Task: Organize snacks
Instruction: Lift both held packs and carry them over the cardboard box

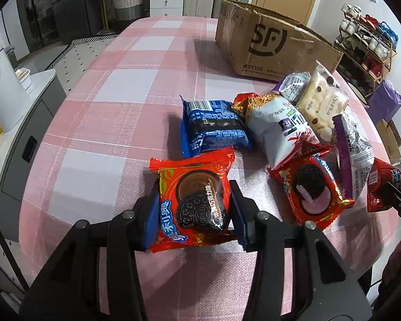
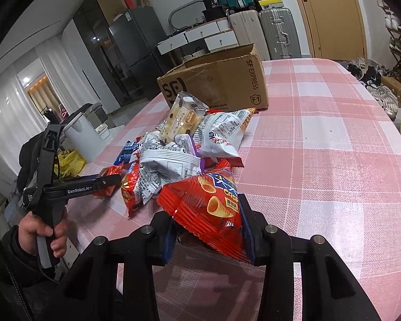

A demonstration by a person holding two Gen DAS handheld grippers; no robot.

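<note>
From the left wrist camera, the left gripper [image 1: 194,208] is clamped on a red Oreo packet [image 1: 193,203], its blue-padded fingers [image 1: 151,219] pressing the packet's two side edges. The packet sits low over the pink checked tablecloth [image 1: 115,101]; whether it touches the cloth is hard to tell from this angle. Just beyond it lies a blue Oreo packet [image 1: 214,127], and to the right a second red Oreo packet [image 1: 310,190] rests flat. Behind those, a white noodle-snack bag [image 1: 275,125], a clear pack of pale biscuits [image 1: 320,99] and a silver-and-purple bag [image 1: 355,149] overlap in a heap. An open SF cardboard box [image 1: 270,42] stands farther back on the table.

From the right wrist camera, the right gripper [image 2: 207,230] is closed on a red corn-crisp bag [image 2: 211,206], which is pinched between both fingers and tilted, near the front of the heap. The silver-and-purple bag [image 2: 168,160] lies just behind it, with the biscuit pack [image 2: 183,119] on top of the pile and the cardboard box [image 2: 219,83] beyond. At the left, the person's left hand [image 2: 44,234] grips the handle of the other tool.
</note>
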